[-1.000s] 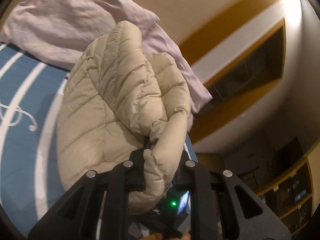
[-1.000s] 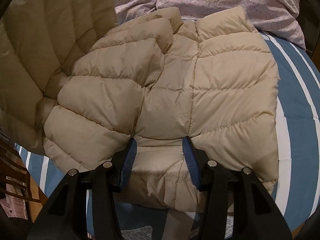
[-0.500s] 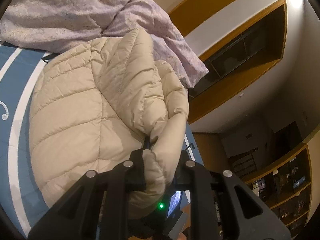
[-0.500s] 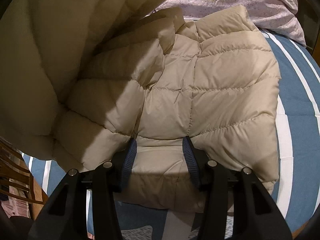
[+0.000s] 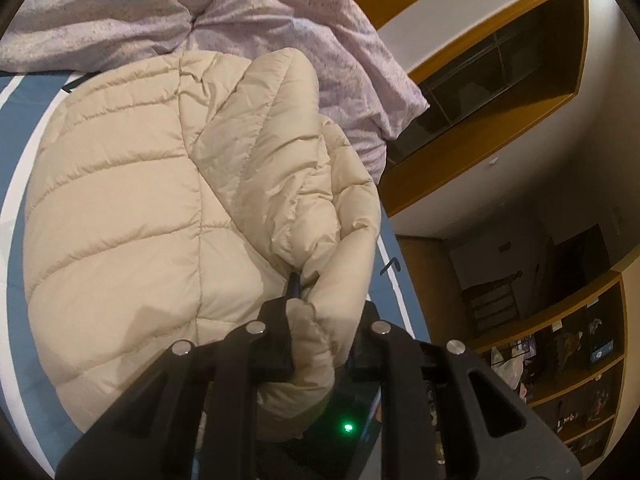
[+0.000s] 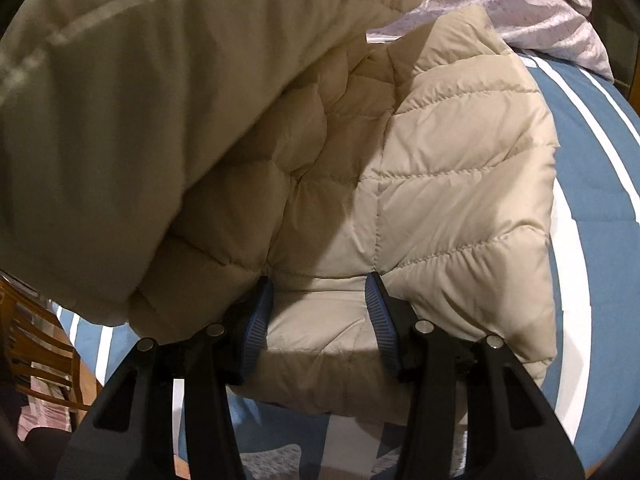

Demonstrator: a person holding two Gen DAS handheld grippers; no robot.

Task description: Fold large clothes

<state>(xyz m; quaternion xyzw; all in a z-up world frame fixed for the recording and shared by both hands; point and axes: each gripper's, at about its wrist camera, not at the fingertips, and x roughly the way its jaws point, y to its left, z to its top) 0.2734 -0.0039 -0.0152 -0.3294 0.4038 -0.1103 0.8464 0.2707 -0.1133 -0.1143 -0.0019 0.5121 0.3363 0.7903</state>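
Observation:
A beige quilted puffer jacket (image 5: 120, 208) lies on a blue bed cover with white stripes (image 5: 12, 128). My left gripper (image 5: 316, 320) is shut on a bunched edge of the jacket and holds that side lifted over the rest. In the right wrist view the lifted side (image 6: 140, 100) hangs over the upper left, close to the camera. My right gripper (image 6: 318, 304) is open, its blue pads (image 6: 378, 312) resting on the jacket (image 6: 460, 184) near its front edge.
A crumpled lilac duvet (image 5: 200, 8) lies at the far end of the bed, also showing in the right wrist view (image 6: 540, 4). Wooden shelves (image 5: 580, 380) and a wall niche (image 5: 500, 72) stand beyond the bed. A wooden chair (image 6: 36, 352) stands by the bed's left side.
My left gripper has carried the lifted side of the jacket across over the flat part. In the right wrist view that side now covers more of the upper left. The right gripper has stayed put.

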